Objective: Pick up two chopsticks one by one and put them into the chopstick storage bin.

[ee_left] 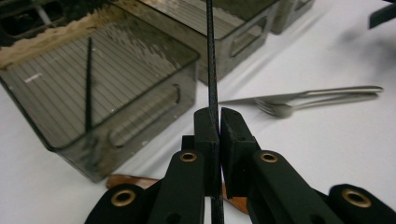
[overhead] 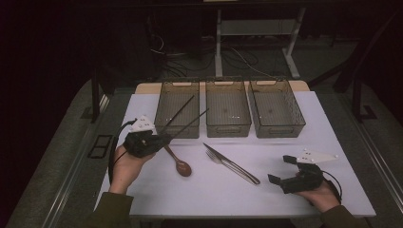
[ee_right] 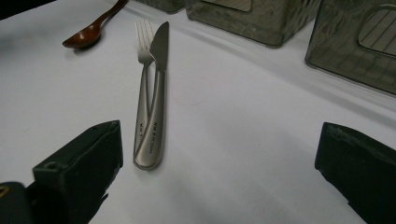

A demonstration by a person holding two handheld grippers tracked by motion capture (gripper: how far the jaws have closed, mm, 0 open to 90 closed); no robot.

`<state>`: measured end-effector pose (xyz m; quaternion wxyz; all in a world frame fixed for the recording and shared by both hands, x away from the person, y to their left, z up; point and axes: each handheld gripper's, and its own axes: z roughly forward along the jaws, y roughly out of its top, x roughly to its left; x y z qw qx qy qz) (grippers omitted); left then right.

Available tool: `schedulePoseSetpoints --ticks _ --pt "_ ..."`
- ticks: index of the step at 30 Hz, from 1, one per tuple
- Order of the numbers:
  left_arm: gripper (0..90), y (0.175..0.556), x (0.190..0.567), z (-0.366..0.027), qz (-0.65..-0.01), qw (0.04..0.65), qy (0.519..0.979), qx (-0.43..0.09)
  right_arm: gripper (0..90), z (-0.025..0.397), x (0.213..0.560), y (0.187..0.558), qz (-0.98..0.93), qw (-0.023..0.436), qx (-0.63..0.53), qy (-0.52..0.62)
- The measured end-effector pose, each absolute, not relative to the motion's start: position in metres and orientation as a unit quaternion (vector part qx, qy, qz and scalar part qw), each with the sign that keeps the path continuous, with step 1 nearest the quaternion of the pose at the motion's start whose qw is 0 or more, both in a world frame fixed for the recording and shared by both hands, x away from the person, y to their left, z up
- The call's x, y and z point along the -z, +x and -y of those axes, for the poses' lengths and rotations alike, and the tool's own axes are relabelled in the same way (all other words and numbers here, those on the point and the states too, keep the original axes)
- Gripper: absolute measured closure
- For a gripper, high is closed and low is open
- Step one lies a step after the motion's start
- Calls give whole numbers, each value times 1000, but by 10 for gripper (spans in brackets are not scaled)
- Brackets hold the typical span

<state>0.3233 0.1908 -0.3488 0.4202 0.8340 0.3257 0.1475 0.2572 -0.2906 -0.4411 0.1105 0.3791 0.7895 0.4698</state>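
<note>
Black chopstick [ee_left: 211,56] is clamped in the left tongs [overhead: 159,138], its long axis pointed far-right over the near wall of the left bin [overhead: 167,102], where another chopstick [overhead: 180,111] is seen, while the right tongs [overhead: 280,170] are held apart near the knife [overhead: 233,164].

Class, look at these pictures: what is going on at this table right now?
A person is sorting cutlery into three bins. The left hand-held gripper is shut on one black chopstick near the left bin, where another chopstick leans. The right hand-held gripper is open, low over the table, facing the knife and fork. A brown spoon lies untouched.
</note>
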Motion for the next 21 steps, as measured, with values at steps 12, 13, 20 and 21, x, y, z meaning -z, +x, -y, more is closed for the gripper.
schedulePoseSetpoints --ticks 12,13,20,21 --pt "855 358 327 -185 -347 399 834 -161 12 292 440 256 -788 111 -471 381" --pt "855 361 325 -184 -349 399 833 -162 12 292 440 256 -788 110 -471 381" --pt "855 383 318 -180 -363 380 834 -167 12 293 440 257 -786 112 -473 381" --pt "855 386 318 -180 -367 377 834 -167 12 293 440 257 -786 113 -474 381"
